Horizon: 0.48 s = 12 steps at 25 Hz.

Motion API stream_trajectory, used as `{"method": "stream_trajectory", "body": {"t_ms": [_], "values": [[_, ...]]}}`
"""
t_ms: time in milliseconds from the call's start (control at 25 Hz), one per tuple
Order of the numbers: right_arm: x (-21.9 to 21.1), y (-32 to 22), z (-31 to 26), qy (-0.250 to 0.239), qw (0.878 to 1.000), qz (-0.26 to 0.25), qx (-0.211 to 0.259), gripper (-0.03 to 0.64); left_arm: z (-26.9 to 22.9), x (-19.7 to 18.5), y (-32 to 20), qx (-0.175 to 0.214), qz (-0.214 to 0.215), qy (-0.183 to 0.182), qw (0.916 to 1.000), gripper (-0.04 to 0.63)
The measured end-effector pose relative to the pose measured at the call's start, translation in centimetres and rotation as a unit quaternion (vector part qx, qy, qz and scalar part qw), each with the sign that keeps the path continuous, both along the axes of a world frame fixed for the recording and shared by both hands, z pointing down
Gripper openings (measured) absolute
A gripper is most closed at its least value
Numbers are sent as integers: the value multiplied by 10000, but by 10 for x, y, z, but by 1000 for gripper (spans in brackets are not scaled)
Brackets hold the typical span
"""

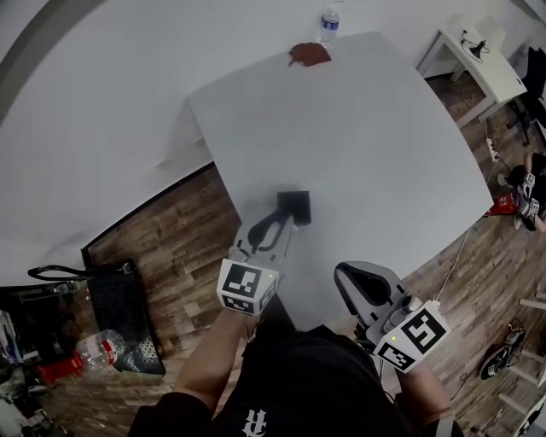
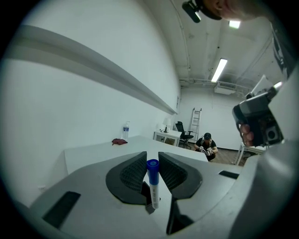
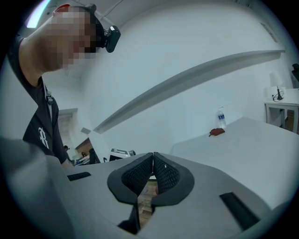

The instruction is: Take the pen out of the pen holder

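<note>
A white pen point(image 2: 153, 183) with a blue cap stands upright between the pads of my left gripper point(image 2: 152, 155), which is shut on it. In the head view the left gripper point(image 1: 287, 218) reaches over the near part of the white table point(image 1: 384, 154). Its tips are right at the black square pen holder point(image 1: 296, 205). The pen itself is hidden there. My right gripper point(image 1: 345, 271) hovers lower right by the table's front edge. Its jaws point(image 3: 153, 155) are shut together with nothing between them.
A water bottle point(image 1: 330, 24) and a red cloth point(image 1: 309, 55) sit at the table's far edge. On the wooden floor to the left lie a black bag point(image 1: 124, 316) and a plastic bottle point(image 1: 98, 348). A second white desk point(image 1: 482, 60) and a crouching person point(image 1: 525, 192) are at right.
</note>
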State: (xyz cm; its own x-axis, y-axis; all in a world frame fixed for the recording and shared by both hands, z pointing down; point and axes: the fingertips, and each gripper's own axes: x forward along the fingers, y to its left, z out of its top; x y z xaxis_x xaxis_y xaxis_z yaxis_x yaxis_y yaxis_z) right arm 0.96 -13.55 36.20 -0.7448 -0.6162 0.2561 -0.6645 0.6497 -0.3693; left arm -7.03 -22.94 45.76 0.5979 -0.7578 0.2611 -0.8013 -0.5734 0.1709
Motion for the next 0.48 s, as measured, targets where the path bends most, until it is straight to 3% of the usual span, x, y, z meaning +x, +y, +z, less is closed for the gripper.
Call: {"method": "stream_trajectory", "body": {"t_ms": [480], "values": [[7, 30, -19, -32, 9984, -305, 477, 17, -78, 2, 73, 526, -136, 80, 9985, 80]]}}
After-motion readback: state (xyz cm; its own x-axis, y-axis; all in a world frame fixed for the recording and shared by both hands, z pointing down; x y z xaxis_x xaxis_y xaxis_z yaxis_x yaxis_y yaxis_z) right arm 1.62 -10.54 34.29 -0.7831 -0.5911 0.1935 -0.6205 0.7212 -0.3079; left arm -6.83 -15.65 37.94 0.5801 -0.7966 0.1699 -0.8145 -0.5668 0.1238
